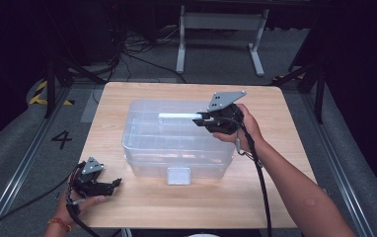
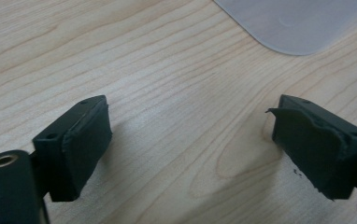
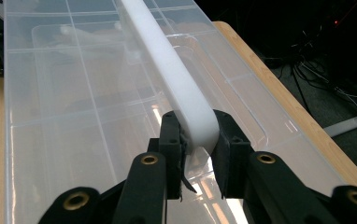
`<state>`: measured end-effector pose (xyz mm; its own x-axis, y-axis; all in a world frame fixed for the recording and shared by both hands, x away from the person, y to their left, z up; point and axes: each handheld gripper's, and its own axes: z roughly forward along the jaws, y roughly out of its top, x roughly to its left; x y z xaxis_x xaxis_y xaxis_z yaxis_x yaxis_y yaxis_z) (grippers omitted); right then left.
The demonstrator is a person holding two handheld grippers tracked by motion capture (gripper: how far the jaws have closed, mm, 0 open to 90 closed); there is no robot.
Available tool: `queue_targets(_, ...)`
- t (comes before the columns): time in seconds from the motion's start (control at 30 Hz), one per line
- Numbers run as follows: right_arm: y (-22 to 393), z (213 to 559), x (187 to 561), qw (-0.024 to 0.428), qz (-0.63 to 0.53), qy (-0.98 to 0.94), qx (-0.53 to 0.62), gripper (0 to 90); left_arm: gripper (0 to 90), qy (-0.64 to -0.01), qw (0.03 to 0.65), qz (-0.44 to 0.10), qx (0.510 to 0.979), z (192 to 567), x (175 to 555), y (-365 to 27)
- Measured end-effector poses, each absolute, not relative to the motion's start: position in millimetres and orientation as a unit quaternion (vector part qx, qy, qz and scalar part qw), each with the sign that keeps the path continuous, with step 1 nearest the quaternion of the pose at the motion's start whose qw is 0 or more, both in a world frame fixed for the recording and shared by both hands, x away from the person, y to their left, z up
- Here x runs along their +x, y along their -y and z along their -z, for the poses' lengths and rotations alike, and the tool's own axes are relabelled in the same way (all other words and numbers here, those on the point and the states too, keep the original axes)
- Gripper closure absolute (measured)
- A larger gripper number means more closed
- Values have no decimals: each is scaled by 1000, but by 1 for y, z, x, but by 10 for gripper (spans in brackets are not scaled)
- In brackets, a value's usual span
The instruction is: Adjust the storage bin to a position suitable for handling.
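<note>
Nearest, at the lower left of the high view, my left tool [image 1: 108,184] rests idle on the wooden counter [image 1: 142,207], jaws spread wide with nothing between them; I judge it is parked clear of the work. In the left gripper view its two black pads [image 2: 81,144] frame bare wood, and a frosted corner of the box lid [image 2: 298,23] is cut off at the upper right.

At the centre of the high view stands the clear plastic storage box [image 1: 176,143], its front latch [image 1: 178,175] facing me. Across the lid runs the white handle [image 1: 176,116].

Farther, right of centre, my right tool [image 1: 199,118] is clamped on that handle's right end. In the right gripper view the jaws pinch the white bar [image 3: 190,107] from both sides, presumably to lift or carry the box.

The box's contents are hard to make out through the ribbed lid, and I cannot tell whether the latch is fastened.
</note>
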<state>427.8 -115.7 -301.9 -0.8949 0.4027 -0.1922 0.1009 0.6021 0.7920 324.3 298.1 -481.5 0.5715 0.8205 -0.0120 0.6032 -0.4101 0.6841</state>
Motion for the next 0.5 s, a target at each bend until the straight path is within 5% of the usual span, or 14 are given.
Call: queue_targets(0.5,116,291,438,167,-422,-877,160,754,303,-436,350,-203,804,462,320,-303)
